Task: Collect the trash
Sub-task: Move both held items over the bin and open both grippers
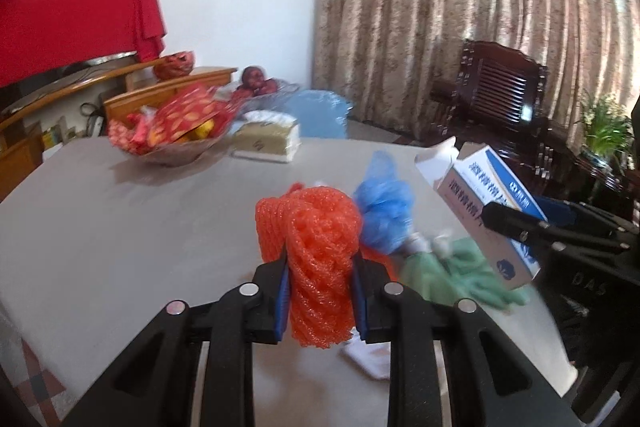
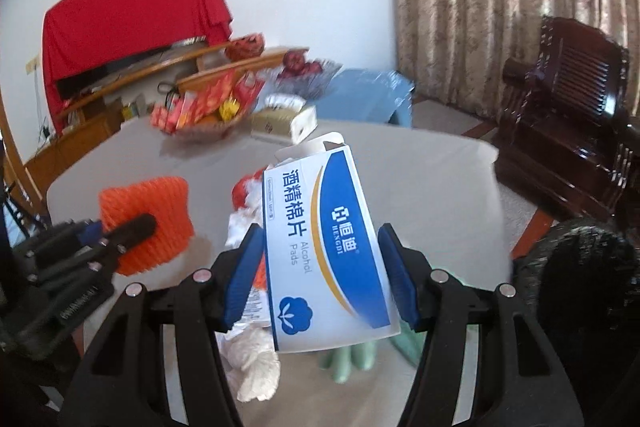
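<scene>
My left gripper (image 1: 320, 291) is shut on an orange foam net (image 1: 316, 259) and holds it above the grey table (image 1: 120, 227); the net also shows in the right wrist view (image 2: 148, 223). My right gripper (image 2: 320, 275) is shut on a white and blue alcohol pads box (image 2: 324, 247), open at its top flap, also held above the table; the box shows in the left wrist view (image 1: 488, 211). On the table under them lie a blue plastic bag (image 1: 384, 211), a green glove (image 1: 460, 275), white crumpled tissue (image 2: 256, 363) and a white scrap (image 1: 368, 359).
A bowl of red snack packets (image 1: 172, 131) and a tissue box (image 1: 268, 143) stand at the table's far side. A blue chair (image 1: 320, 111) is behind the table. A dark wooden armchair (image 2: 568, 123) and curtains are at the right. A black bag (image 2: 580, 287) is at the right.
</scene>
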Action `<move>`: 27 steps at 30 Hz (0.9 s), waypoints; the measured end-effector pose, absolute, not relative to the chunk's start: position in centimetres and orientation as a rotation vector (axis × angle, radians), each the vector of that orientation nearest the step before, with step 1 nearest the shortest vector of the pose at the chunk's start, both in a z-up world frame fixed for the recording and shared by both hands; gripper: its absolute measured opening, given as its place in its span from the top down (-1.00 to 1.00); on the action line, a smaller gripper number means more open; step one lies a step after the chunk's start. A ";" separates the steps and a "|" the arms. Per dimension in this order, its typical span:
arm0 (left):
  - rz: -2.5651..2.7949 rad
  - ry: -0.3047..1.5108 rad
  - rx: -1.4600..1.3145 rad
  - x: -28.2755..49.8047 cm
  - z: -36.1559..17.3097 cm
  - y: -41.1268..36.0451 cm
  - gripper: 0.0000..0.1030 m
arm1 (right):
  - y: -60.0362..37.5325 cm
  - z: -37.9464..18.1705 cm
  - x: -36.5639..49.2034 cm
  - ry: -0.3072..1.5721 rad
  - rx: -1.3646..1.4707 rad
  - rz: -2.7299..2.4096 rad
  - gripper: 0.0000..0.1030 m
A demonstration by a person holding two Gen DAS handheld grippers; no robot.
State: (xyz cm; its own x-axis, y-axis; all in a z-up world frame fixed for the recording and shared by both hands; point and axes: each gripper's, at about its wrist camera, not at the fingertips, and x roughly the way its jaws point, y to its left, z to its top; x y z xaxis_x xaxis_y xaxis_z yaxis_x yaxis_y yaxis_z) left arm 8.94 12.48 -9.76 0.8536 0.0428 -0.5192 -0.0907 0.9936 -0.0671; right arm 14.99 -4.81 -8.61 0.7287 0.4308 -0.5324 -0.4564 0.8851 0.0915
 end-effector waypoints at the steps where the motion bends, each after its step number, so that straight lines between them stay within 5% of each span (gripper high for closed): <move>1: 0.053 0.536 -0.088 9.1 -9.4 11.8 0.52 | -5.5 -8.1 14.8 0.563 -0.041 0.478 -0.11; 27: -0.404 0.425 -0.019 13.0 -4.7 -9.4 0.52 | -28.1 -5.6 9.7 0.455 0.071 0.006 -0.11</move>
State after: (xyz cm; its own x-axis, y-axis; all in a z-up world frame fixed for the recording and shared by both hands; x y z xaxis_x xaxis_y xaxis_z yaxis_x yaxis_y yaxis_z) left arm 12.98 -9.43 -4.70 0.8330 -0.3853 -0.3971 0.3773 0.9205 -0.1016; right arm 9.69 -28.09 -5.62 0.8985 0.0213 -0.4385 0.0106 0.9975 0.0702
